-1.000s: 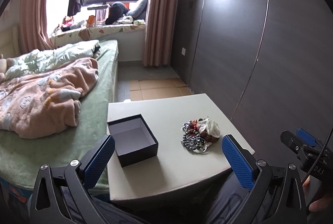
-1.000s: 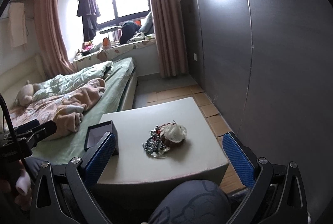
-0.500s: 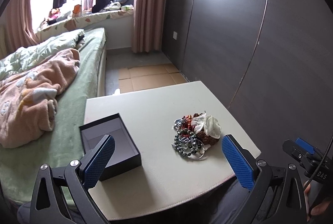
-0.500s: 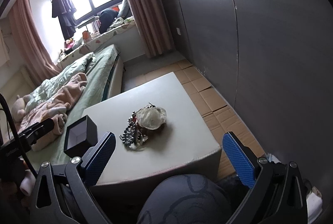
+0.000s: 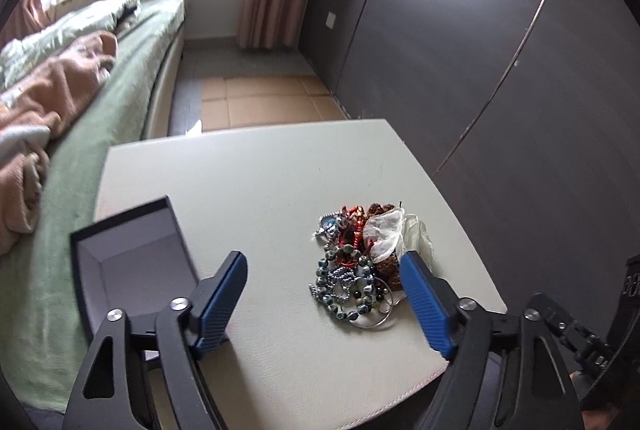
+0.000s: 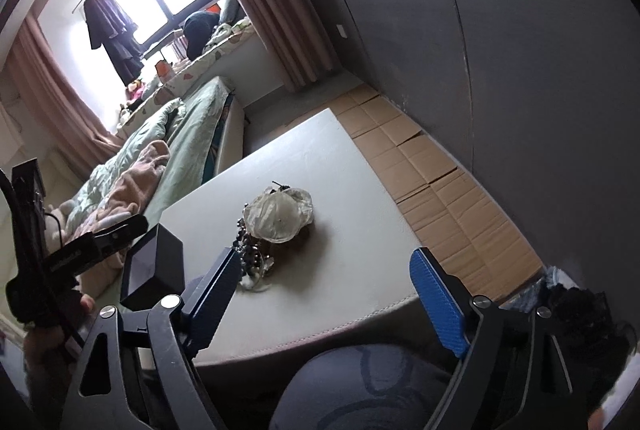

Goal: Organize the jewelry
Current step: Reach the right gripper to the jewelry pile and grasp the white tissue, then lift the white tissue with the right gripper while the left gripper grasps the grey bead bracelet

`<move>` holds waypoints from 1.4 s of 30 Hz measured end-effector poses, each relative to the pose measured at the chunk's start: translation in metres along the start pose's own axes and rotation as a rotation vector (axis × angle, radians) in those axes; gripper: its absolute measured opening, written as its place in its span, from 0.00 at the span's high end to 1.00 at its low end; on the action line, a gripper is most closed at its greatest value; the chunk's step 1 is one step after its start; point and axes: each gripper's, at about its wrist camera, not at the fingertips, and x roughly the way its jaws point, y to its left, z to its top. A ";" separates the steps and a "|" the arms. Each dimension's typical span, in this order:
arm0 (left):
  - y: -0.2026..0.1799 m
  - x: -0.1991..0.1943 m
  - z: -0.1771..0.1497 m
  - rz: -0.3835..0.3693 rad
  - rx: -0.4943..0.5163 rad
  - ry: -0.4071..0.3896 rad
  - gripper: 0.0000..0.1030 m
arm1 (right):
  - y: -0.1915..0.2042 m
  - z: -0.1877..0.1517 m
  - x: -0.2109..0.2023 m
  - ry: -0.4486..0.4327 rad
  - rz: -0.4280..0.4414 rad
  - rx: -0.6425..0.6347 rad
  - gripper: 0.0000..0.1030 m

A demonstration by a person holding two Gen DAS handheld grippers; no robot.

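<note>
Left wrist view: the left hand-held gripper [image 5: 322,304], black-framed with blue ribbed pads, hangs above the near part of a pale grey-green square worktop [image 5: 256,174]. Its jaws are closing, yet they grasp nothing; only bare worktop and the near edge of the jewelry show between the pads. The tangled heap of jewelry [image 5: 352,266], grey-blue bead strings, red and orange cords, brown beads and a thin metal ring, lies on the right half of the worktop, with the right pad just in front of its right edge. A crumpled whitish translucent pouch [image 5: 394,232] rests on the far right side of the heap. An open black square box with a pale lining [image 5: 132,266] stands at the left edge of the worktop, well apart from the heap, partly behind the left pad. A bed with a green sheet [image 5: 100,118] and a rumpled pink blanket [image 5: 52,98] runs along the left, and dark grey wall panels [image 5: 500,42] fill the right.

Right wrist view: the picture is tilted. The right hand-held gripper [image 6: 332,294] is over the near edge of the worktop [image 6: 328,166], its jaws closing on nothing. The jewelry [image 6: 250,254] lies just beyond the left pad, capped by the pouch [image 6: 278,216]. The black box [image 6: 154,266] stands to the left. Further left, a hand [image 6: 52,342] holds the left hand-held gripper's black frame. Flattened brown cardboard [image 6: 440,198] covers the floor on the right.
</note>
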 end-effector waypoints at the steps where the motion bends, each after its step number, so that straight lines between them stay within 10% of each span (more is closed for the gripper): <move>1: 0.001 0.007 0.001 -0.011 -0.011 0.020 0.29 | -0.001 0.001 0.008 0.016 0.018 0.017 0.25; 21: 0.031 0.052 0.004 0.022 -0.181 0.114 0.45 | 0.025 0.030 0.147 0.193 0.186 0.153 0.36; 23: 0.032 0.052 0.003 0.022 -0.188 0.121 0.45 | 0.031 0.034 0.157 0.208 0.164 0.135 0.80; 25: 0.030 0.052 0.003 0.010 -0.193 0.135 0.45 | 0.033 0.035 0.164 0.223 0.163 0.141 0.95; 42: -0.008 0.076 -0.011 -0.047 -0.125 0.240 0.69 | -0.003 0.024 0.088 -0.088 0.436 0.235 0.97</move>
